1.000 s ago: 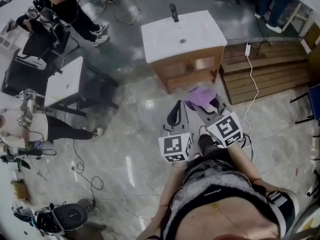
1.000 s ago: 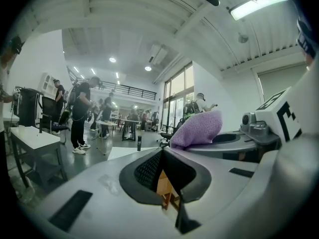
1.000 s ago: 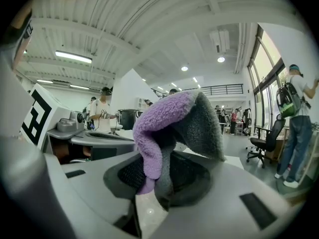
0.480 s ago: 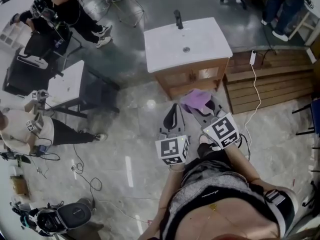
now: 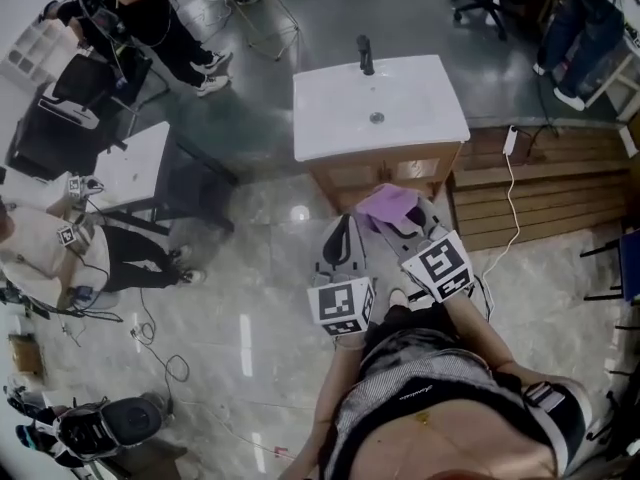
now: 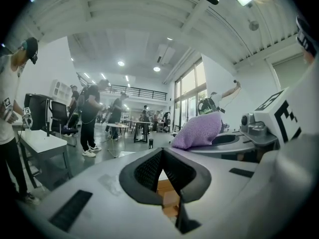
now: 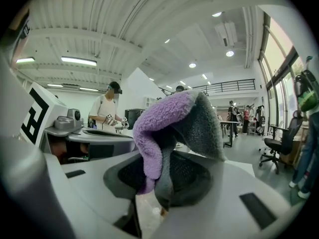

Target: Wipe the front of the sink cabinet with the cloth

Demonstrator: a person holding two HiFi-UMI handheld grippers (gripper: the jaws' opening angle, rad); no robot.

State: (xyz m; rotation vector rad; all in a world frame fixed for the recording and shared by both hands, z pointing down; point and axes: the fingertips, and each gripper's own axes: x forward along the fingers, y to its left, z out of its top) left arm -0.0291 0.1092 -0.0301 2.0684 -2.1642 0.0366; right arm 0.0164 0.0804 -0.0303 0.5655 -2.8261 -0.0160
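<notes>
Cloth (image 5: 385, 206), purple on one face and grey on the other, sits pinched in our right gripper (image 5: 405, 220). Its jaws are clamped narrow on a fold of the cloth, and the rest bunches up above the tips. We hold the cloth before the wooden front of the sink cabinet (image 5: 420, 98), near the middle of that front, and we cannot tell whether it touches the wood. Our left gripper (image 5: 344, 230) hangs just beside it on the left, jaws closed tip to tip with nothing between them. The cabinet's white basin top carries a dark faucet (image 5: 365, 54) at its far edge. Wooden pallets (image 5: 560, 183) lie just beside the cabinet's right side.
</notes>
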